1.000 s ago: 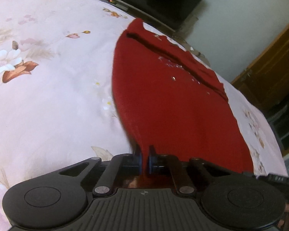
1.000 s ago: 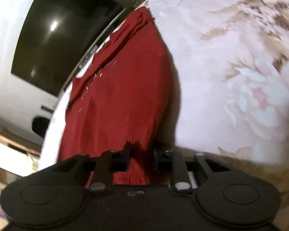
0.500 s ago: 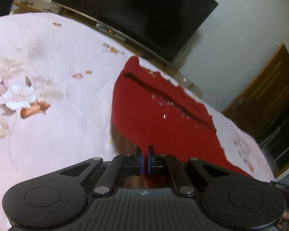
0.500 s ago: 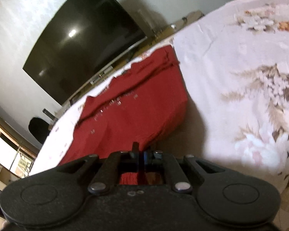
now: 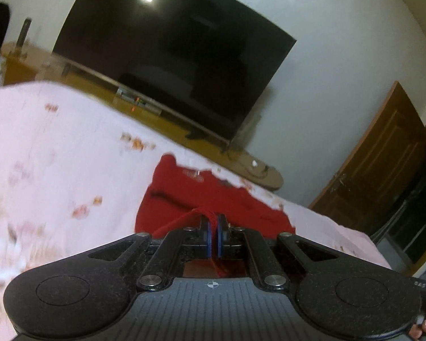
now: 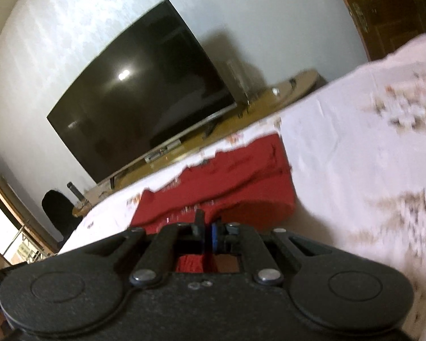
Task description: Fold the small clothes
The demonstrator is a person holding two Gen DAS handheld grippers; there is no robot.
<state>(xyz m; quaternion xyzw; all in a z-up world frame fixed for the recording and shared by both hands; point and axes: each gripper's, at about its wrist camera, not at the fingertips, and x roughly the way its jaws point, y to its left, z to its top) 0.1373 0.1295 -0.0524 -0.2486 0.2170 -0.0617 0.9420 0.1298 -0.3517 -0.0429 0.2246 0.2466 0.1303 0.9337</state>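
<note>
A small red garment point(image 5: 184, 199) lies on the pink floral bedsheet point(image 5: 56, 156); its far part rests flat near the bed's far edge. My left gripper point(image 5: 213, 224) is shut on the garment's near edge and holds it lifted above the bed. In the right wrist view the same red garment point(image 6: 241, 176) curls upward, and my right gripper point(image 6: 207, 227) is shut on its other near corner, also raised. The held edge hangs between the jaws of each gripper.
A large dark television point(image 5: 170, 56) stands on a low wooden stand point(image 5: 255, 170) beyond the bed's far edge. A brown wooden door point(image 5: 383, 170) is at the right. A dark chair point(image 6: 56, 210) stands at the left in the right wrist view.
Both grippers have lifted the garment's near edge up and carried it toward the far edge; the views tilted up from the bed to the television. The right gripper closed on the cloth.
</note>
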